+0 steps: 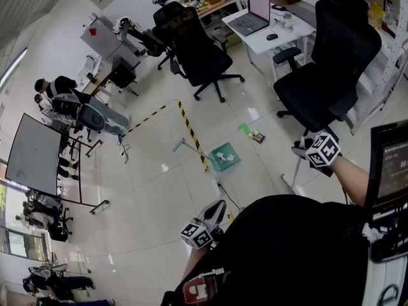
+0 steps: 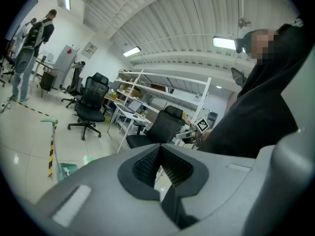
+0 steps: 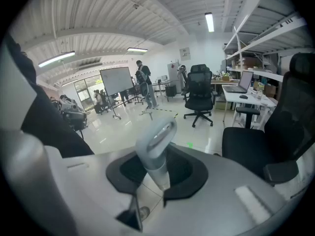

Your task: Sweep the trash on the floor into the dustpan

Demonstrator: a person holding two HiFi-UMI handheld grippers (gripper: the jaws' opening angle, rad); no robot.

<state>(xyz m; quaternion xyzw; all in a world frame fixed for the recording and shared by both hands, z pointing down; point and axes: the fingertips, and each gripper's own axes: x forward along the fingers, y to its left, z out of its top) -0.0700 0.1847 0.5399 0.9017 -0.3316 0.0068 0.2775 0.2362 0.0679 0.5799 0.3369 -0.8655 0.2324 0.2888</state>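
Presently: right gripper (image 3: pixel 157 173) clamped on a pale grey handle (image 3: pixel 155 144); left gripper (image 2: pixel 160 154) closed, nothing between its jaws.
Head view, centre of frame: green dustpan (image 1: pixel 234 162) on the white tiled floor, just beside the lower end of the yellow-black floor tape (image 1: pixel 190 129), with white scraps (image 1: pixel 223 158) lying inside it. Up and right of the pan, apart from it: small dark piece of trash (image 1: pixel 257 136) and a green scrap (image 1: pixel 244 128), both on the bare tiles. Right edge of frame: right gripper below a black office chair (image 1: pixel 325 75), the handle's loop end standing up through its jaws. Bottom centre: left gripper against the person's dark clothing.
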